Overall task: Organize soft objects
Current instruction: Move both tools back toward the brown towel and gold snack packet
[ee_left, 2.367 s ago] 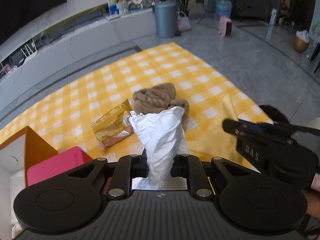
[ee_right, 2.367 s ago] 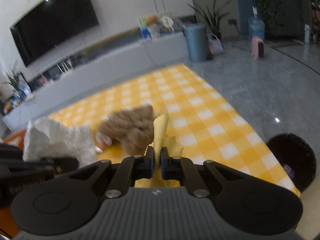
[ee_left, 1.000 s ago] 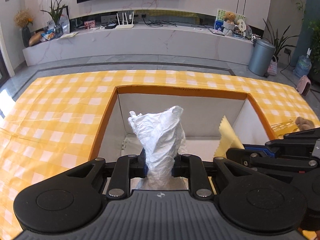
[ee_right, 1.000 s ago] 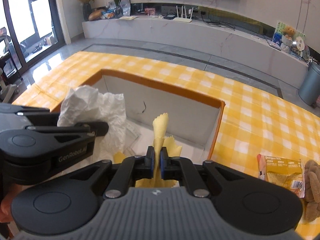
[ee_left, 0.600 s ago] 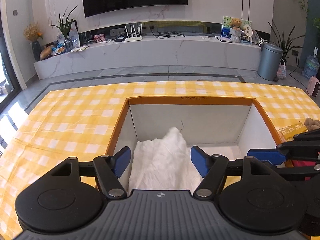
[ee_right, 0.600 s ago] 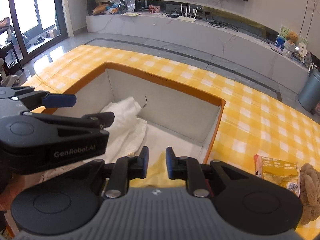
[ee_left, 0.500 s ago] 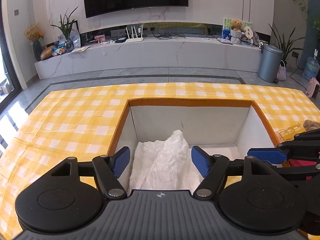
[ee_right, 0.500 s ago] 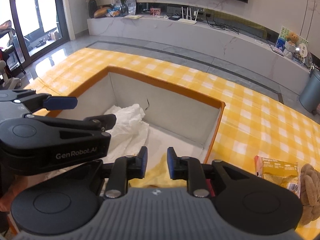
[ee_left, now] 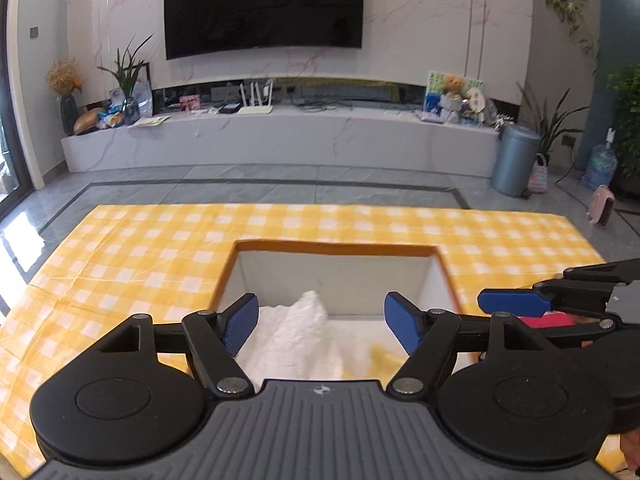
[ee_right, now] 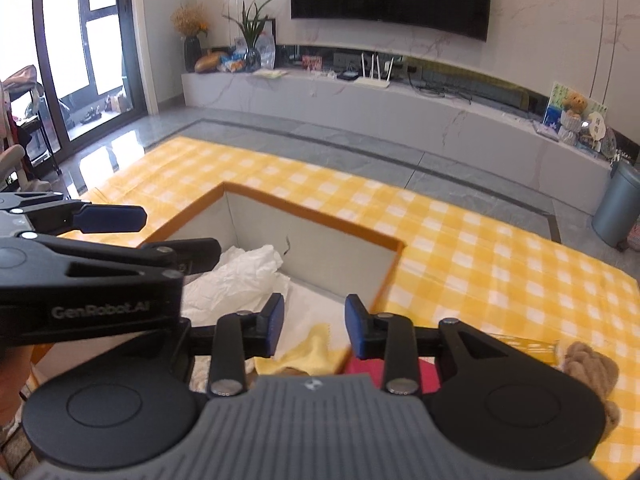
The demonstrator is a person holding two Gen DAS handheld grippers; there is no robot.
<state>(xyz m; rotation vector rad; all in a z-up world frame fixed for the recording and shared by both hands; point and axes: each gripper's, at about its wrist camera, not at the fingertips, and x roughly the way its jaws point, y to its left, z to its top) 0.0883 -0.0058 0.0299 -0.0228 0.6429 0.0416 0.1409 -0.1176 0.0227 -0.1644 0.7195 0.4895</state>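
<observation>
An orange-rimmed box (ee_left: 336, 246) with white inner walls sits on the yellow checked cloth (ee_left: 140, 256). A crumpled white cloth (ee_left: 296, 332) lies inside it, also in the right wrist view (ee_right: 236, 276). A yellow cloth (ee_right: 310, 354) lies inside beside it, faint in the left wrist view (ee_left: 380, 350). My left gripper (ee_left: 320, 322) is open and empty above the box. My right gripper (ee_right: 314, 326) is open and empty above the yellow cloth. A brown knitted item (ee_right: 590, 370) lies on the cloth to the right of the box.
A yellow snack packet (ee_right: 528, 346) lies beside the knitted item. A red object (ee_right: 368, 372) sits just right of the box. A grey bin (ee_left: 514, 160) and a long white TV bench (ee_left: 280, 140) stand beyond the cloth.
Both grippers let go of the white and yellow cloths into the box, opened wider and rose away from it.
</observation>
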